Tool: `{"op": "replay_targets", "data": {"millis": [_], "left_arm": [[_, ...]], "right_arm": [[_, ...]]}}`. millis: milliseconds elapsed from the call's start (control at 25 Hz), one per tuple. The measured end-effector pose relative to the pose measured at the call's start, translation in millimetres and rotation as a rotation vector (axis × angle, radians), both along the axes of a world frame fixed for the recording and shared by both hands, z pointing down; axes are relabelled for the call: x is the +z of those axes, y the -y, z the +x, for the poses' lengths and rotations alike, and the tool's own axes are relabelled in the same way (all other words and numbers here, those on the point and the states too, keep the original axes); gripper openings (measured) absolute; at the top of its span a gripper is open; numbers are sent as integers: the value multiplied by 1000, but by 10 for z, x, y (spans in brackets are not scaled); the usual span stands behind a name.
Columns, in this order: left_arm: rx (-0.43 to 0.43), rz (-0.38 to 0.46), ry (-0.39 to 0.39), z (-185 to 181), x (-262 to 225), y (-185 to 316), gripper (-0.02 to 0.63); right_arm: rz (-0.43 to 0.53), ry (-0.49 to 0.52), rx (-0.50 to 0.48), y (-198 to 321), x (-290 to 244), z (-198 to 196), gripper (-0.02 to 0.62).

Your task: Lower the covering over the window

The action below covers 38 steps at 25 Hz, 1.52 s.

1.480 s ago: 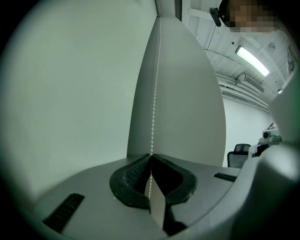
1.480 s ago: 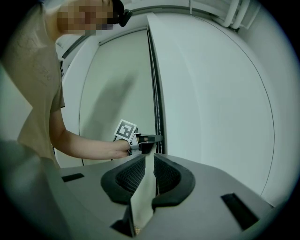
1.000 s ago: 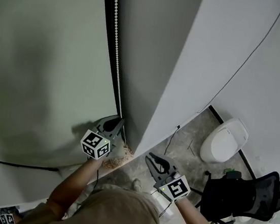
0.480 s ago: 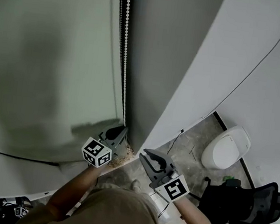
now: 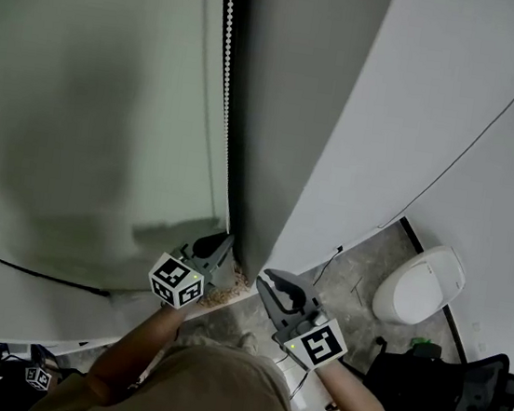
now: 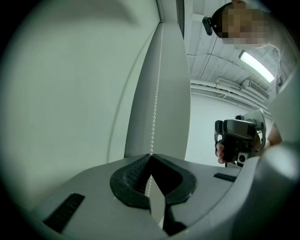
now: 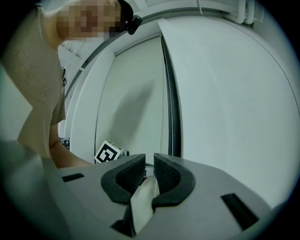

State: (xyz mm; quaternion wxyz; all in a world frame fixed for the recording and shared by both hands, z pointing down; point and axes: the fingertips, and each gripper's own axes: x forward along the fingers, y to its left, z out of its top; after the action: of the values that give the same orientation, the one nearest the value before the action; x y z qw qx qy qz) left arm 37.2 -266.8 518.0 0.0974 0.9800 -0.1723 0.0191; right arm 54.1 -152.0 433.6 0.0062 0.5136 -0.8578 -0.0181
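1. Grey wall stands just right of the pale blind, which fills the head view's left side. A dark curved line low down may be its bottom edge, but I cannot be sure.
2. The chain, a thin string of beads, hangs along the blind's right edge, between blind and wall, and runs straight down to the left gripper.
3. That gripper points level and is clamped tight on the chain. Beads rise from its tips, and a few show in the hollow behind them.
4. The right gripper sits just to the right, near the left one but apart from it. Its jaws stand at a narrow gap with nothing in them, and the chain is not yet lined up with that gap.
5. This looks like a hand-over-hand pull: the left anchors the chain while the right is free to take a fresh hold higher up.
6. To do it well:
   - Bring the right gripper onto the chain above the left one.
   - Seat the beads deep in the grip, not at the tips.
   - Close fully before the left lets go.
7. Pull down along the chain's own line rather than out from the blind, or the beads may skip.
8. Only one strand can be made out, so check on the first pull that the blind goes down.
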Motion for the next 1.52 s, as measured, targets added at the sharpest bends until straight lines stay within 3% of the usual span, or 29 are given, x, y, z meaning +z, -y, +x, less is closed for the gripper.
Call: {"op": "replay_targets", "data": {"millis": [640, 960, 1520], "left_arm": [[-146, 14, 9, 161, -54, -68, 18], [-201, 14, 12, 96, -53, -114, 18], [-151, 22, 3, 58, -149, -200, 17]], "right_arm": [[16, 36, -108, -97, -52, 431, 44], [1, 36, -163, -101, 17, 451, 44], [10, 34, -138, -99, -104, 412, 44]]}}
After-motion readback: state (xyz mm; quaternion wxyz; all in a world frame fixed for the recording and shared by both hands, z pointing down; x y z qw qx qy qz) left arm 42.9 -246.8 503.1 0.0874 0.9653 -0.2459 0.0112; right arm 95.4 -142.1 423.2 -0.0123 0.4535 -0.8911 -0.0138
